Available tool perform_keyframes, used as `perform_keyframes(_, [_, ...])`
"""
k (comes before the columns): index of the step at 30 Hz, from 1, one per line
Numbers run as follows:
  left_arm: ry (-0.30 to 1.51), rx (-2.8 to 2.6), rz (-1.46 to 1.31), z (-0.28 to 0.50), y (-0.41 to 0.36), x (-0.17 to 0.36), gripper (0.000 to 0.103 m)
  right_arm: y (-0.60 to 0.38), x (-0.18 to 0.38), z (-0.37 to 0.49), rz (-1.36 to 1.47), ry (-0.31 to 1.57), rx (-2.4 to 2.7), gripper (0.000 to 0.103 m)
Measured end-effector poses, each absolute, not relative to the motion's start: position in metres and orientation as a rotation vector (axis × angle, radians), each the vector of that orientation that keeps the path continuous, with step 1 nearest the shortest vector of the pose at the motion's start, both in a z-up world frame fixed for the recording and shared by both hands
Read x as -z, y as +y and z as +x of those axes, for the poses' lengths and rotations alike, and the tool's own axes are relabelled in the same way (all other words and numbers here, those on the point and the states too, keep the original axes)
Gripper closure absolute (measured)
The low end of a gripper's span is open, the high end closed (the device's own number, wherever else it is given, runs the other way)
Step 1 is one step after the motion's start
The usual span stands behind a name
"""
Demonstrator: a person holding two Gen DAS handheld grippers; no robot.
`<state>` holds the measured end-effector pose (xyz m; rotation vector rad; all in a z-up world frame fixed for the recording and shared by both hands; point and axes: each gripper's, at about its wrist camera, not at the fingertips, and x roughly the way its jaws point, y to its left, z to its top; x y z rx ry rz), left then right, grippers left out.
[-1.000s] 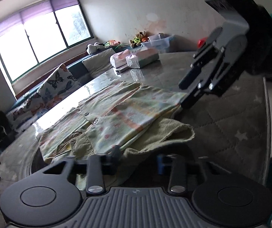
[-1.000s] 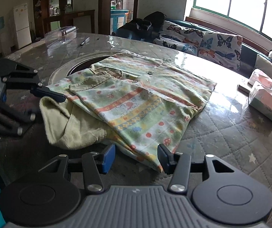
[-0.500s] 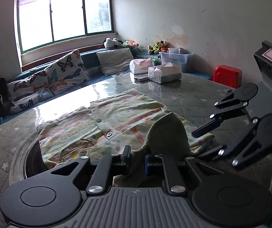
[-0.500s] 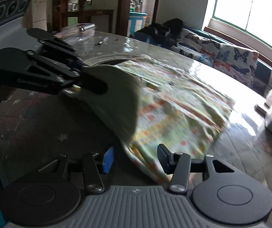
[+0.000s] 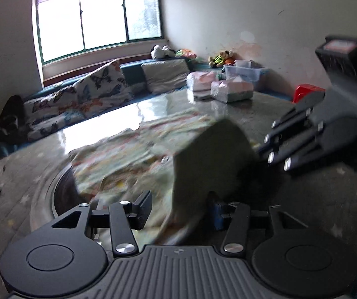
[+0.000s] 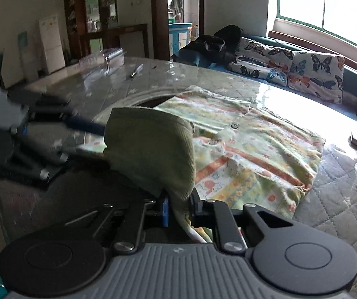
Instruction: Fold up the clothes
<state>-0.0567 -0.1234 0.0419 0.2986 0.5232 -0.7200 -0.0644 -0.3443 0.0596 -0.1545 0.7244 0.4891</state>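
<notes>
A patterned child's garment (image 6: 258,147) with a plain green lining lies spread on the round table; it also shows in the left wrist view (image 5: 133,154). Its near green flap (image 6: 153,154) is lifted and folded over. My right gripper (image 6: 179,211) is shut on the flap's edge. My left gripper (image 5: 178,206) is wide apart, with the green flap (image 5: 211,159) hanging between its fingers and touching only the right one. The right gripper shows at the right of the left wrist view (image 5: 260,150). The left gripper shows blurred at the left of the right wrist view (image 6: 88,137).
Tissue packs (image 5: 230,89) and a clear bin (image 5: 245,71) stand at the table's far side. A clear plastic box (image 6: 103,57) and a pen (image 6: 136,71) lie on the far left. A butterfly-print sofa (image 6: 290,64) lines the window wall. A round recess (image 5: 63,194) sits beside the garment.
My right gripper has closed on the green flap's edge. My left gripper has opened and let go. The flap stands higher and further over the garment.
</notes>
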Motion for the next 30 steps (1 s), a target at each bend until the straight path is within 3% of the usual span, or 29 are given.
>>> perform_keyframes(9, [0.505,0.631,0.461,-0.057,-0.115,-0.02,0.046,-0.343,-0.065,-0.063,-0.149,0.702,-0.478,0.091])
perform_keyframes(10, [0.501,0.626,0.477,-0.056,-0.115,-0.017,0.049,-0.343,-0.065,-0.064,-0.149,0.703,-0.479,0.091])
perform_keyframes(14, [0.492,0.643,0.497,-0.059,-0.114,-0.013,0.078,-0.343,-0.063,-0.068,-0.141,0.703,-0.479,0.093])
perform_keyframes(17, [0.484,0.656,0.482,-0.063,-0.112,-0.015,0.094,-0.344,-0.065,-0.072,-0.141,0.691,-0.477,0.095])
perform_keyframes(30, [0.506,0.76,0.358,-0.112,-0.093,-0.064,0.098,-0.355,-0.109,-0.14,-0.136,0.65,-0.543,0.095])
